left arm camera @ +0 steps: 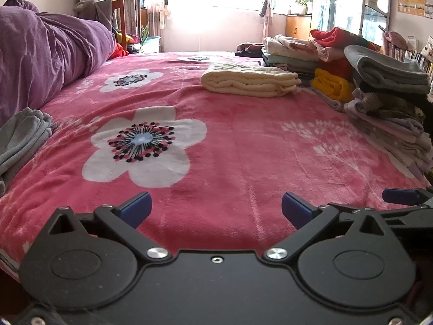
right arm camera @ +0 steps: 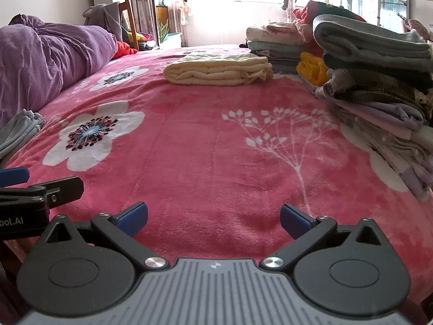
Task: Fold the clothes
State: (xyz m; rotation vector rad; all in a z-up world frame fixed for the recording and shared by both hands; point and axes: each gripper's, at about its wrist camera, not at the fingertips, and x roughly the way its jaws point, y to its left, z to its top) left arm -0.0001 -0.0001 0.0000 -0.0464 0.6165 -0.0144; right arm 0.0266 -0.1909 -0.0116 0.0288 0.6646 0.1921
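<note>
Both claws, left claw (left arm camera: 216, 208) and right claw (right arm camera: 213, 218), gape empty; reaching right of the cream blanket (left arm camera: 250, 80), a snag topples the leaning stack (right arm camera: 379, 86).

The grey garment (left arm camera: 20, 138) at the bed's left edge runs out of both pictures, so its shape cannot be told. The stack of folded clothes (right arm camera: 379, 86) along the right edge is cropped too. Bright window (left arm camera: 216, 0) glare blots out the hanging laundry.
</note>
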